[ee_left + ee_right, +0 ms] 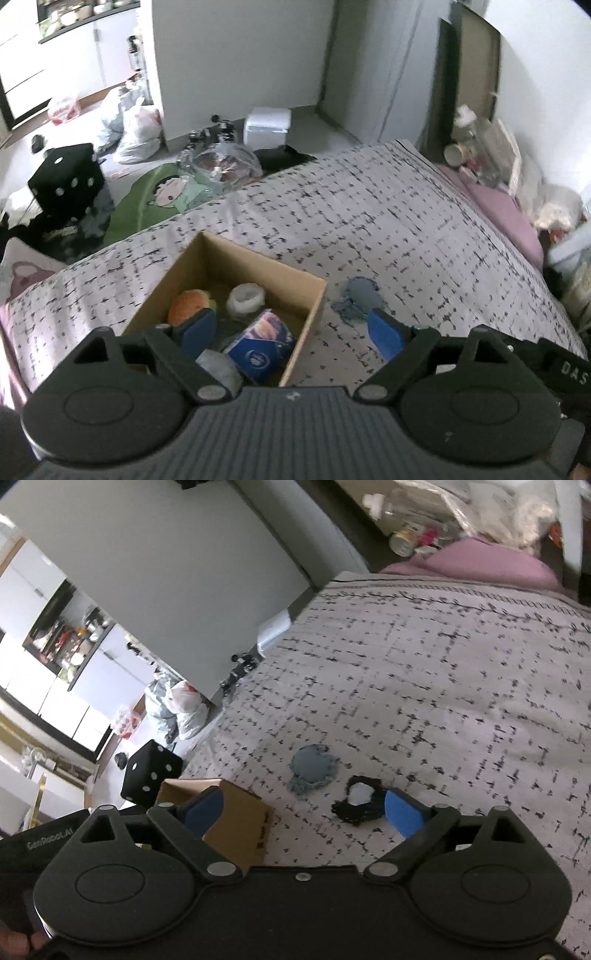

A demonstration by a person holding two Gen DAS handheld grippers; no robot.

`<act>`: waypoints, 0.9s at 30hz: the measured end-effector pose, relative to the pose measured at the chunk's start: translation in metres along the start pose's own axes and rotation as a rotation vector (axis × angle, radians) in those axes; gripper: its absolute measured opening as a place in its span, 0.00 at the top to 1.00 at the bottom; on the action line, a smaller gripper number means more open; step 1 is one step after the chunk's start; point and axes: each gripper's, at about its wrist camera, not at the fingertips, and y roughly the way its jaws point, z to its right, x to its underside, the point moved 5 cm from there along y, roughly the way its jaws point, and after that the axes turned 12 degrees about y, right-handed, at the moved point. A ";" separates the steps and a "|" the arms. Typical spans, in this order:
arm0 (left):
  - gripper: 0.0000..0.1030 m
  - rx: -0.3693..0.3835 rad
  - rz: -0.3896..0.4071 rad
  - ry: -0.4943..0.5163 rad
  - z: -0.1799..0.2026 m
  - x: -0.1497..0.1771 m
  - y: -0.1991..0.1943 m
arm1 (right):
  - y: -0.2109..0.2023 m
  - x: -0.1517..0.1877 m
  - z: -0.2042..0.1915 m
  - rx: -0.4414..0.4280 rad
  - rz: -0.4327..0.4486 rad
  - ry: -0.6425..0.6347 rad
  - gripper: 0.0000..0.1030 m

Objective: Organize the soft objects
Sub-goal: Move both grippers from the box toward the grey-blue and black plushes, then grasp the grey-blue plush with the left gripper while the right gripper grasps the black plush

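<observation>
A cardboard box (295,280) stands on the patterned bedspread (388,221). It holds an orange plush (190,302), a white roll (245,297), a blue packet (260,347) and a grey soft item (218,365). My left gripper (291,334) is open and empty above the box's right side. A blue-grey fringed cloth piece (360,297) lies just right of the box; it also shows in the right wrist view (312,768). A black fringed piece with a white centre (360,801) lies beside it. My right gripper (303,812) is open and empty, its right finger next to the black piece. The box corner (236,823) is at its left.
A black dice-shaped cube (70,181) and a green mat (147,199) lie on the floor beyond the bed. Plastic bags (133,129) and a white box (267,127) stand by the wall. A pink pillow (506,214) and clutter lie along the bed's right edge.
</observation>
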 end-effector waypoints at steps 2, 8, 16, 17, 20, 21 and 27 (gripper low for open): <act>0.14 0.014 -0.008 0.023 0.009 -0.003 0.004 | 0.001 -0.004 0.008 0.007 -0.003 0.019 0.08; 0.14 0.037 -0.027 0.089 0.031 -0.011 0.016 | 0.004 -0.017 0.022 0.081 0.018 0.002 0.08; 0.14 0.065 -0.047 0.169 0.052 -0.028 0.041 | 0.017 -0.016 0.029 0.086 -0.011 0.021 0.08; 0.14 0.066 -0.049 0.180 0.055 -0.029 0.044 | 0.019 -0.015 0.031 0.087 -0.015 0.030 0.08; 0.14 0.081 -0.059 0.206 0.060 -0.034 0.055 | 0.026 -0.013 0.038 0.090 -0.029 0.067 0.09; 0.14 0.086 -0.061 0.211 0.061 -0.035 0.058 | 0.029 -0.013 0.040 0.089 -0.034 0.082 0.10; 0.16 0.093 -0.063 0.240 0.065 -0.047 0.079 | 0.044 -0.010 0.050 0.083 -0.067 0.158 0.26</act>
